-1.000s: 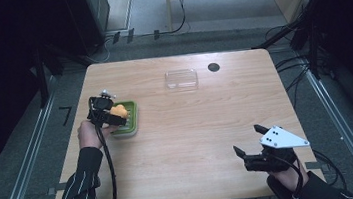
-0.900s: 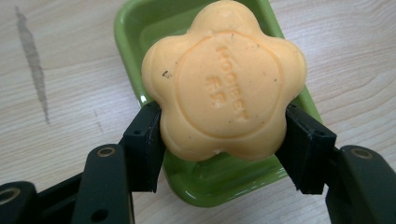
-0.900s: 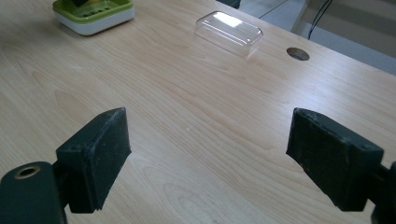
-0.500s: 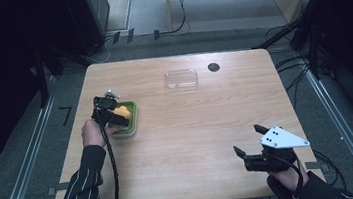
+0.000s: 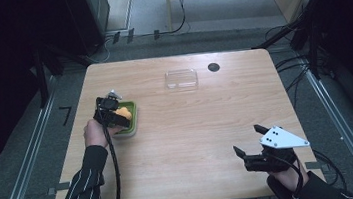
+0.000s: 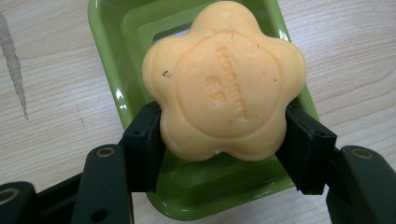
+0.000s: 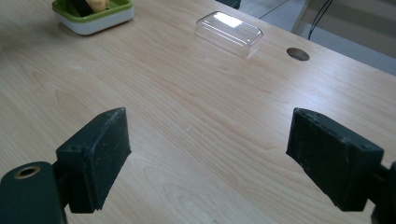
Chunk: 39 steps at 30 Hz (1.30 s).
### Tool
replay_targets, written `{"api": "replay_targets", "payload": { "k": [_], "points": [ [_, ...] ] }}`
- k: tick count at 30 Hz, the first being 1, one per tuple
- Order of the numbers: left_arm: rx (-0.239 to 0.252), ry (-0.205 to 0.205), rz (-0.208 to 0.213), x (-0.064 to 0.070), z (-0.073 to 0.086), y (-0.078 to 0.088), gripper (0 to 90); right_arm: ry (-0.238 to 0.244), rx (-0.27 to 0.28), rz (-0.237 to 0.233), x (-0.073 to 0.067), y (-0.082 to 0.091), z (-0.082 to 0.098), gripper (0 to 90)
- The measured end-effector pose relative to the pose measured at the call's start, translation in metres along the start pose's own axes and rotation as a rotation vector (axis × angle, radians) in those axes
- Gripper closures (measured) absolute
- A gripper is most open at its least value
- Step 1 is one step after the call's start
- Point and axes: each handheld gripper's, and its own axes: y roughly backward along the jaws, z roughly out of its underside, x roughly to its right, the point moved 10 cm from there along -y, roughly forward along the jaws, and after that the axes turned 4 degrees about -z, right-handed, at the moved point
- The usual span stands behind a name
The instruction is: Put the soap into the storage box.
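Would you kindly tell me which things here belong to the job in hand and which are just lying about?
In the job:
- left gripper, shut on the orange flower-shaped soap bar
- green rectangular soap dish, under the soap

Lying about:
- clear plastic lid, far side of the wooden table
- right gripper, open, holding nothing

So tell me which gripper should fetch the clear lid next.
Right. The right gripper is open and empty on the near right, with bare table up to the lid. The left gripper is shut on the soap over the dish.
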Motion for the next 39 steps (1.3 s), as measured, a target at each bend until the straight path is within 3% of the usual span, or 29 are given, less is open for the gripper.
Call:
{"api": "replay_targets", "payload": {
  "k": [7, 16, 31, 39],
  "points": [
    [-0.022, 0.007, -0.008, 0.002, 0.002, -0.003, 38.9, 0.001, 0.001, -0.001, 0.000, 0.000, 0.000, 13.6],
    [-0.012, 0.013, -0.005, 0.002, 0.001, -0.001, 38.1, 0.000, 0.001, -0.001, 0.000, 0.000, 0.000, 13.6],
    [-0.020, 0.004, -0.016, 0.003, 0.002, 0.010, 16.1, 0.000, 0.003, -0.002, 0.000, 0.001, 0.000, 13.6],
    [-0.022, 0.018, -0.002, 0.004, 0.009, 0.018, 13.7, 0.001, 0.003, -0.001, 0.000, 0.001, 0.000, 13.6]
  ]
}}
